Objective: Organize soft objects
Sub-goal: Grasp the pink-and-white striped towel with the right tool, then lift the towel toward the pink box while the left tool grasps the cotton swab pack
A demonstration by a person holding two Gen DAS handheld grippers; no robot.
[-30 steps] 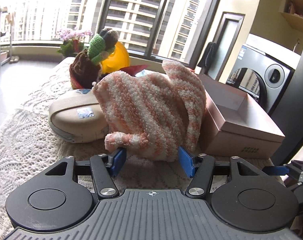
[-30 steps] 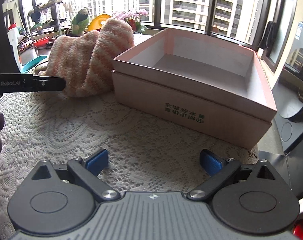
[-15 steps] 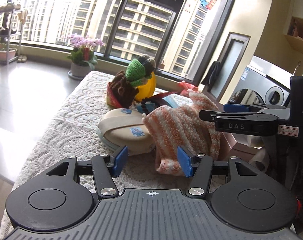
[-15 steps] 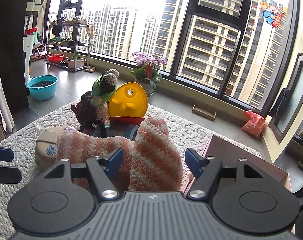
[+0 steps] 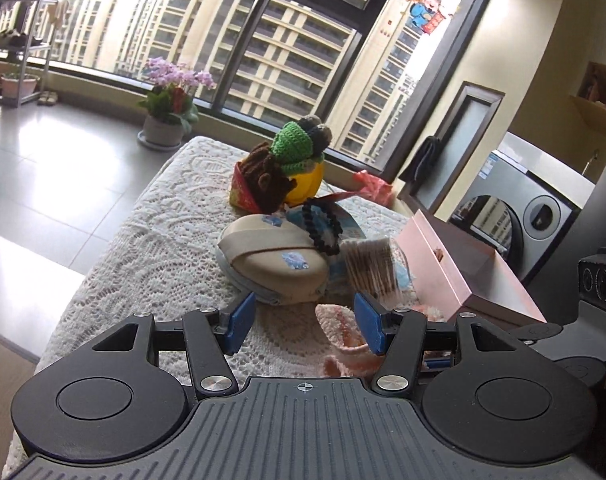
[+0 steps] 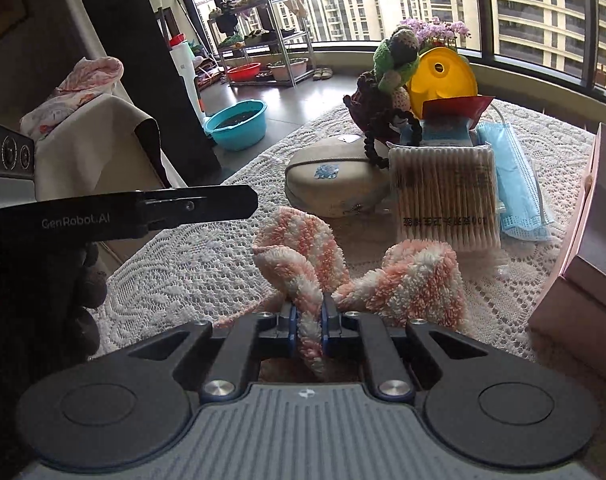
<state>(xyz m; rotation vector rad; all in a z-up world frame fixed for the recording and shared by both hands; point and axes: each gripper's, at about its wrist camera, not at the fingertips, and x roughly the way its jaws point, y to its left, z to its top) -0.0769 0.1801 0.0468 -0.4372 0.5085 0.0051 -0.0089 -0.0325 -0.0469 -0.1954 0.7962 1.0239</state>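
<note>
sock is pinched in the right gripper fingers, lifted just over the bench, left gripper spread wide and empty, box looks unfilled so mostly still to do.

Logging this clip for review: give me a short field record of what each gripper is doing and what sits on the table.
right gripper: shut on pink striped towel
left gripper: open, holding nothing
surface: white lace tablecloth
beyond the towel: beige pouch, cotton swab pack, blue face mask
right edge: pink box
</note>
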